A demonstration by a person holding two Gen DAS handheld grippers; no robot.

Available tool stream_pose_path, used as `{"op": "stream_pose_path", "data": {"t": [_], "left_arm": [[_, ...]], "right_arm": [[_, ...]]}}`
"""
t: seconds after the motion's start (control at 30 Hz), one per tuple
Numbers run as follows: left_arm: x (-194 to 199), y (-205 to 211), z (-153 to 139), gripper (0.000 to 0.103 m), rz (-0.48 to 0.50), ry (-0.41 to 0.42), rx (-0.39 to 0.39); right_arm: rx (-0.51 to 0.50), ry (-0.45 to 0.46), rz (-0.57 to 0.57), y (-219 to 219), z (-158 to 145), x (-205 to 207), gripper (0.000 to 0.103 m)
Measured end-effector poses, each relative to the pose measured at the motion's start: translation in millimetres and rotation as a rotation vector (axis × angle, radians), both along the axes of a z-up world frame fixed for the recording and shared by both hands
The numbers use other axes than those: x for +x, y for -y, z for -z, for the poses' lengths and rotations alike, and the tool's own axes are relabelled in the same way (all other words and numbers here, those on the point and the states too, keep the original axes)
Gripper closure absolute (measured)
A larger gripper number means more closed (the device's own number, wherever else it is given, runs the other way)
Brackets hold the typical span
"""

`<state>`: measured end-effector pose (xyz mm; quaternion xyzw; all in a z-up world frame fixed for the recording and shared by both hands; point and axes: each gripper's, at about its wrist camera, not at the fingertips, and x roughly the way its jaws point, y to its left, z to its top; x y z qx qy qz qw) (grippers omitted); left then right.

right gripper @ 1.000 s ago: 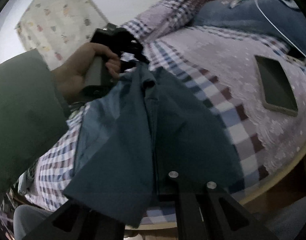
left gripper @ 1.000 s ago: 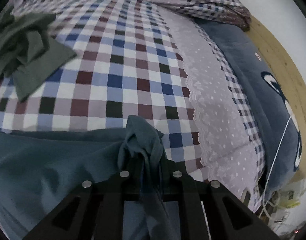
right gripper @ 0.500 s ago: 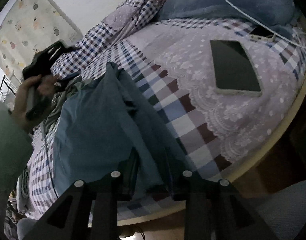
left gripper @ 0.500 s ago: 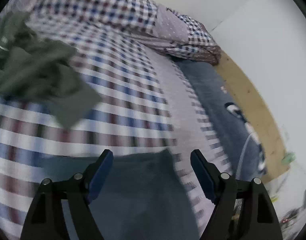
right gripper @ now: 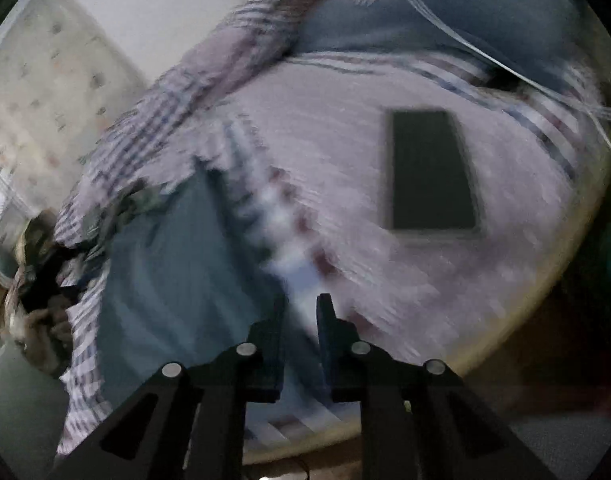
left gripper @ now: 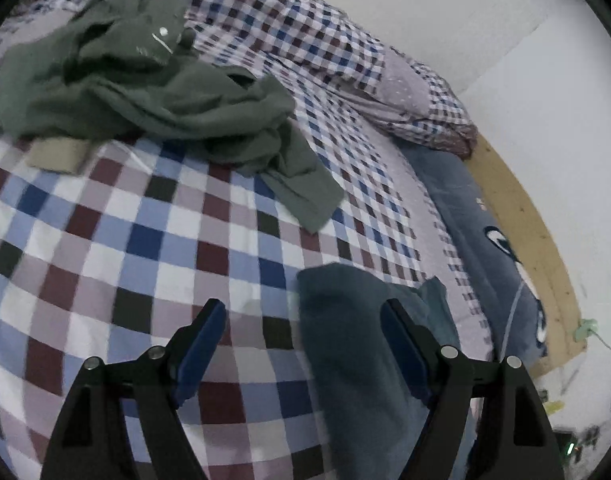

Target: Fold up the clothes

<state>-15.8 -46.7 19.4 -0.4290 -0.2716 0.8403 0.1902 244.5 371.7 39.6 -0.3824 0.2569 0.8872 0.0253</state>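
In the left wrist view, the left gripper (left gripper: 303, 318) is hovering with its two blue-padded fingers (left gripper: 199, 344) spread wide, holding nothing. The folded teal-blue cotton garment (left gripper: 353, 344) is lying flat on the checked blue, maroon and white bedspread (left gripper: 153, 232), at about 5 o'clock in the picture. Its near part is passing under the 3 o'clock finger, while the 9 o'clock finger is standing over bare bedspread just beside the garment's edge. Farther off, toward 11 o'clock, a crumpled dark green knit garment (left gripper: 157, 92) is sprawling across the bedspread, well apart from the teal one, with a small tan flat object (left gripper: 57, 154) peeking out beneath its near edge. Beyond, at 1 o'clock, a small-check pillow (left gripper: 385, 84) is lying near the white wall (left gripper: 485, 20), and a dark blue plush blanket (left gripper: 477, 240) is running along the 3 o'clock side beside the wooden bed frame (left gripper: 525, 216).

The right wrist view is heavily blurred. The right gripper (right gripper: 301, 312) is showing a narrow gap between its fingers, which are not pinching any cloth. The teal garment (right gripper: 165, 280) is lying to the 9 o'clock side of the fingers, reaching up to the nearer one. Toward 2 o'clock, a dark rectangular phone (right gripper: 429, 168) is resting on the lilac lace-trimmed border of the bedspread (right gripper: 325, 152).
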Motion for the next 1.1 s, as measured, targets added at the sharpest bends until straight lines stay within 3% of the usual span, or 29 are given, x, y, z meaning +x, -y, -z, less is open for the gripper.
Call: {"op": "stream_pose_path", "data": {"t": [0.03, 0.07, 0.1, 0.2, 0.27, 0.33, 0.43, 0.5, 0.67, 0.73, 0.77, 0.8, 0.93, 1.03, 1.1], "left_arm": [[0.1, 0.6, 2.6, 0.02, 0.012, -0.001, 0.013], [-3.0, 0.9, 5.7, 0.02, 0.02, 0.007, 0.03], [-6.4, 1.0, 8.7, 0.02, 0.028, 0.015, 0.047], [-24.6, -2.5, 17.0, 0.022, 0.042, 0.058, 0.117], [-34.5, -8.7, 20.0, 0.025, 0.063, 0.061, 0.146], [-43.3, -22.6, 23.4, 0.029, 0.1, 0.083, 0.124], [-52.7, -35.0, 27.5, 0.047, 0.111, 0.094, 0.076], [-56.8, -37.5, 27.5, 0.073, 0.104, 0.088, 0.078], [-66.3, -41.3, 26.1, 0.095, 0.076, 0.066, 0.081], [-67.2, -35.6, 21.5, 0.103, 0.034, 0.02, 0.086], [-65.9, -29.7, 18.8, 0.103, 0.01, -0.005, 0.084], [-67.3, -26.2, 18.0, 0.103, 0.007, -0.015, 0.101], [-74.7, -24.2, 29.3, 0.103, 0.021, 0.044, 0.095], [-74.3, -15.7, 33.1, 0.103, 0.039, 0.083, 0.144], [-72.8, -7.6, 29.3, 0.092, 0.048, 0.065, 0.219]], "right_arm": [[0.013, -0.019, -0.051, 5.8, -8.7, -13.3, 0.074], [0.031, -0.043, -0.101, 12.2, -17.9, -28.2, 0.058], [0.053, -0.064, -0.15, 19.1, -26.8, -44.2, 0.049], [0.116, -0.102, -0.252, 36.2, -45.3, -100.4, 0.049], [0.093, -0.112, -0.292, 41.2, -51.6, -142.3, 0.049], [0.072, -0.104, -0.308, 41.7, -51.4, -181.0, 0.049], [0.069, -0.086, -0.322, 43.2, -44.2, -230.4, 0.049], [0.073, -0.064, -0.343, 46.2, -34.9, -257.6, 0.048], [0.127, 0.015, -0.403, 63.0, -4.8, -310.5, 0.049], [0.131, 0.037, -0.427, 66.5, 7.4, -322.5, 0.057], [0.127, 0.046, -0.439, 67.6, 13.6, -327.5, 0.089], [0.123, 0.053, -0.44, 67.3, 18.2, -330.5, 0.098], [0.082, 0.033, -0.371, 47.8, 21.9, -329.6, 0.099], [0.062, 0.013, -0.307, 34.2, 22.2, -327.1, 0.099], [0.05, 0.018, -0.283, 29.7, 24.7, -326.5, 0.099]]}}
